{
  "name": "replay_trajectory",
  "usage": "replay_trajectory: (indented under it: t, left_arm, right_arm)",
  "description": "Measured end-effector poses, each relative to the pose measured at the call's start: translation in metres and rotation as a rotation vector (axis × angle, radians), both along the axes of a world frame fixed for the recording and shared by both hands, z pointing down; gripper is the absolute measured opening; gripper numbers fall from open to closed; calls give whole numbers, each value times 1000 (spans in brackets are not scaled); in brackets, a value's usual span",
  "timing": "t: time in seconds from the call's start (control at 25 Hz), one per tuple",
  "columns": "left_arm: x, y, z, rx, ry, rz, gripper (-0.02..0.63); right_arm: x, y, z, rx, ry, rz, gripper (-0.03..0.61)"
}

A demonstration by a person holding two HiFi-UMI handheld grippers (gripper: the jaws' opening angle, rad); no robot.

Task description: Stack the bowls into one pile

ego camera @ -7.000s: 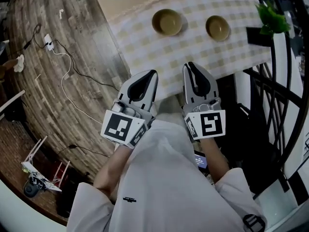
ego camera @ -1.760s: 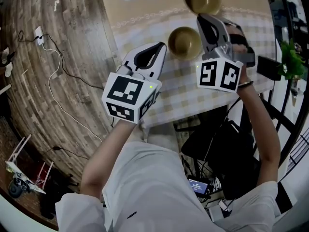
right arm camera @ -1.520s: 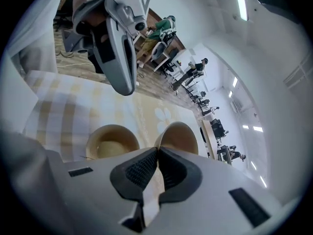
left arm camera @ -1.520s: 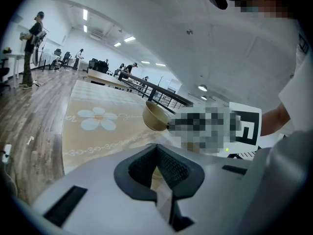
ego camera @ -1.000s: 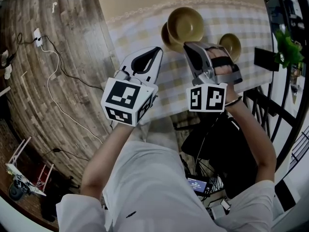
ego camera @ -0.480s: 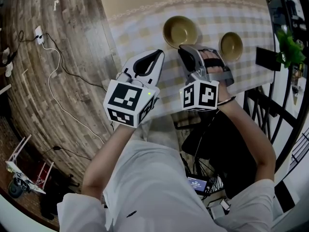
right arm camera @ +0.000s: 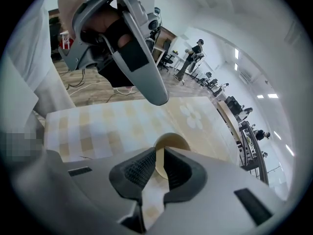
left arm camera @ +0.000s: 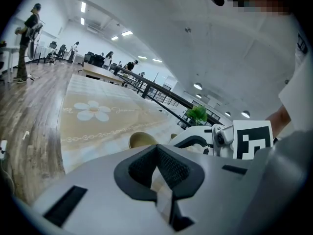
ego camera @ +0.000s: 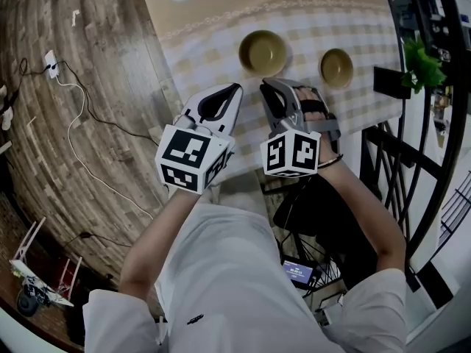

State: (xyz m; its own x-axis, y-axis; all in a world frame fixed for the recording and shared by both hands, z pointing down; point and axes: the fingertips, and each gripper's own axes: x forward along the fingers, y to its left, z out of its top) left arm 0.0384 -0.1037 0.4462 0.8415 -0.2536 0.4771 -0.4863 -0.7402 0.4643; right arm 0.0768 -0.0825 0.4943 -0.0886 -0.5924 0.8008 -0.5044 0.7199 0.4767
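Left hand-held gripper jaws closed on nothing, right hand-held gripper a narrow slit apart and empty, olive-brown round bowl just ahead of it on cream-checked cloth-covered bench, second matching bowl to its right, wood-plank floor left of both.

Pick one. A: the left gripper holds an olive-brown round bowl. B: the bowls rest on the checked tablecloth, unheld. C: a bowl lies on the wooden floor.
B: the left olive-brown round bowl and the right bowl sit on the checked tablecloth, clear of the left gripper and right gripper.
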Motion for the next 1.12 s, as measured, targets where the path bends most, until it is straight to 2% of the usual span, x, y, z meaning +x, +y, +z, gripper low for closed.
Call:
replay_trajectory:
  t: [0.28, 0.52, 0.64, 0.76, 0.96, 1.12]
  left_arm:
    - [-15, -7, -34, 2, 49, -21, 17]
    - [-18, 2, -37, 3, 47, -98, 17]
    - [-9, 12, -32, 21, 23, -168, 17]
    - [8, 28, -28, 35, -9, -254, 17]
    - [43, 63, -34, 55, -55, -389, 17]
    - [72, 85, -43, 63, -79, -443, 17]
  right_arm:
    - [-17, -5, -30, 3, -4, 55, 44]
    - [-19, -4, -37, 15, -6, -38, 46]
    - [-5, 4, -31, 33, -15, -101, 55]
    - [16, 18, -24, 40, -43, -163, 129]
    - [63, 49, -24, 71, -63, -251, 129]
    - [100, 66, -32, 75, -72, -282, 129]
